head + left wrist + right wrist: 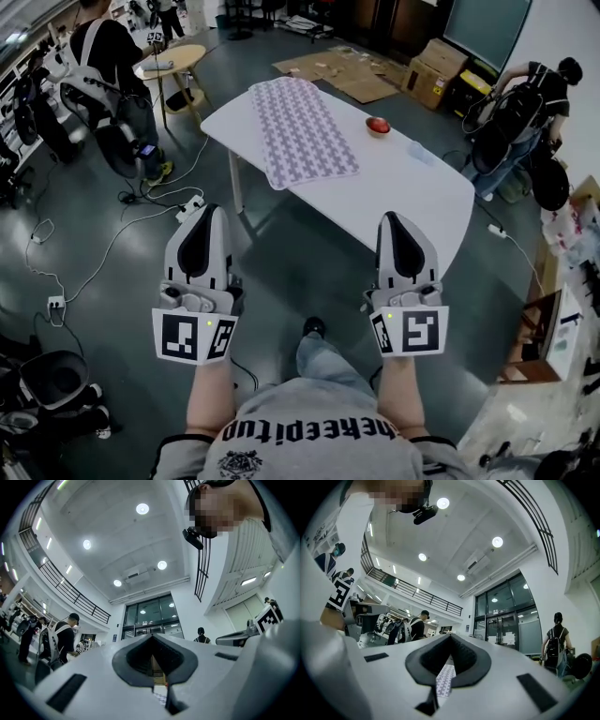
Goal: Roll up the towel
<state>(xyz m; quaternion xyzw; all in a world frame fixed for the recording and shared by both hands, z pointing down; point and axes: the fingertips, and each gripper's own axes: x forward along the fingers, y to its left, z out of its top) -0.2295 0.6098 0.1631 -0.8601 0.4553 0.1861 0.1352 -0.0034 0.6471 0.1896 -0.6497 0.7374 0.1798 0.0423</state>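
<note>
Left gripper (210, 214) and right gripper (392, 219) are hovering short of the near edge of the table (417, 187), jaws closed together and empty, towel (302, 131) lying flat along its left end.

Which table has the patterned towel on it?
The big white table, where the towel lies spread flat. The other table is small, round and wooden.

open floor (300, 272) runs clear up to the white table (412, 192), whose near end is bare, while on the table a patterned towel (302, 131) fills the far half beside a red object (378, 125), cables (134, 198) trail off its left side and a person (520, 117) crowds its right.
</note>
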